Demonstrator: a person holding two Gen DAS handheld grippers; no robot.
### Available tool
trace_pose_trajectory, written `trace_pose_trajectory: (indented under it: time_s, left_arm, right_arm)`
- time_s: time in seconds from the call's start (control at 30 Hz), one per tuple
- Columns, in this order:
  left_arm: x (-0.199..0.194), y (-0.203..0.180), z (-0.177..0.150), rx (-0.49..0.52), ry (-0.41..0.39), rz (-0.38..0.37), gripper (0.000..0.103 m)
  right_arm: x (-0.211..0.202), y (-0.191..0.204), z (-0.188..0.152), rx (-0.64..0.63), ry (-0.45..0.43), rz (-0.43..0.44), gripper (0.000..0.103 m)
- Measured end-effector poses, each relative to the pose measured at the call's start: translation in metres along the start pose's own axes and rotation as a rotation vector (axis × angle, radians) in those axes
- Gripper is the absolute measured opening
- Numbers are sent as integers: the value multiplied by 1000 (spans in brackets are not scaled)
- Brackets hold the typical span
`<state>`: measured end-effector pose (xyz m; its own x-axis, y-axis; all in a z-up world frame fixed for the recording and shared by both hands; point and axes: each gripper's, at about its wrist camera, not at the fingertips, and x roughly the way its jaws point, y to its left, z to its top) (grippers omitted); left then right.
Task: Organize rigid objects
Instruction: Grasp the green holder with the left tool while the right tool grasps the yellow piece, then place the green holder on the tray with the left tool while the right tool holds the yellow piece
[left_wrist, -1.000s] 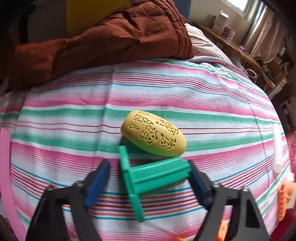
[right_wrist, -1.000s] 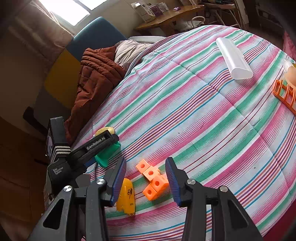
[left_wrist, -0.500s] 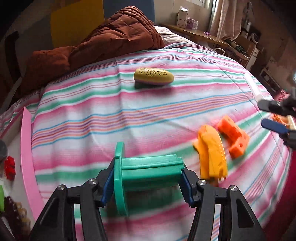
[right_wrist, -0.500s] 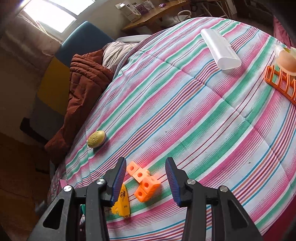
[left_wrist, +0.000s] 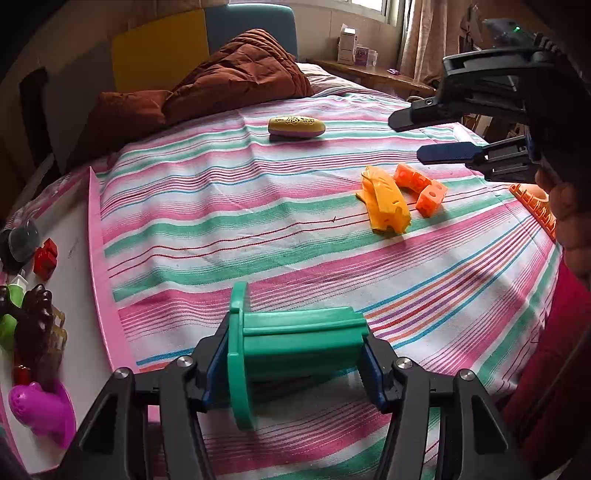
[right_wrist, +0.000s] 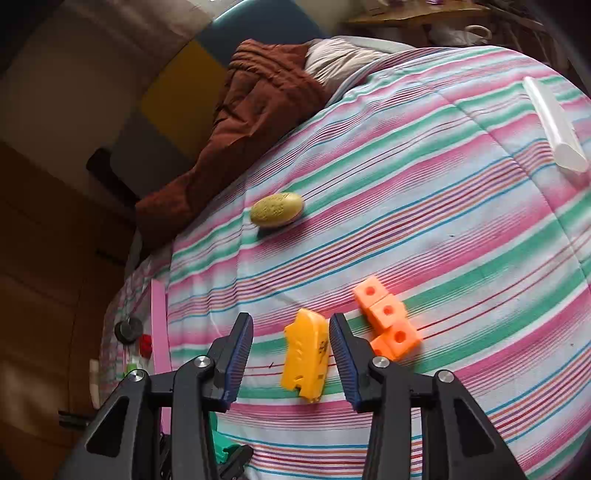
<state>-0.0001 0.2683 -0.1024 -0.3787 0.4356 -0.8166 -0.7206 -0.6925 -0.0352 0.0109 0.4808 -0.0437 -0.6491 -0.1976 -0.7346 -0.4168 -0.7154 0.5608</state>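
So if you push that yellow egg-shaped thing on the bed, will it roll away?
Probably a little. The yellow oval looks rounded all over, so a nudge from the side could rock or roll it. The striped bedcover is soft and wrinkled, which would likely stop it soon. It looks like hard plastic with raised patterns, so it should stay stiff and not too slippery.

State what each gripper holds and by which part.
Left gripper clamps the green spool end to end: one pad on its flange, one on the far end. Right gripper holds nothing.
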Motion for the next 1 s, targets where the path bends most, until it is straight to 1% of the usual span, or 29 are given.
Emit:
trace_pose_trajectory:
  time_s: [0.13, 0.23, 0.3, 0.37, 0.4, 0.43, 0.47, 0.53, 0.7, 0.8, 0.9, 1.0]
  left_arm:
    - [-1, 2, -4, -4, -17, -1, 60]
    - [-2, -1, -6, 10, -40, 10, 60]
    - [-2, -2, -8, 20, -57, 18, 60]
    - [-3, -3, -9, 27, -71, 21, 60]
    - [-3, -3, -10, 30, -76, 23, 60]
    - [-3, -3, -11, 33, -81, 24, 60]
    - [-3, -4, -11, 34, -86, 25, 61]
    - [-2, -3, -11, 32, -92, 27, 61]
    - [0, -4, -11, 31, -96, 29, 61]
    - [-1, -4, -12, 36, -102, 31, 61]
    - [-1, -4, -12, 32, -105, 33, 61]
    - [-2, -4, -12, 32, -109, 36, 60]
  right_arm:
    - [21, 15, -11, -90, 63, -80, 43]
    - [34, 22, -16, -150, 88, -143, 43]
    - [44, 30, -19, -216, 108, -180, 43]
    - [57, 38, -24, -301, 110, -247, 37]
    - [64, 39, -25, -322, 120, -271, 30]
    - [69, 39, -26, -331, 132, -272, 26]
    - [73, 39, -27, -345, 142, -278, 26]
    - [77, 40, -28, -374, 133, -288, 27]
    - [76, 23, -21, -294, 157, -214, 27]
    - [74, 20, -18, -271, 159, -189, 26]
    - [75, 25, -22, -318, 147, -208, 26]
    - [77, 36, -27, -393, 139, -262, 27]
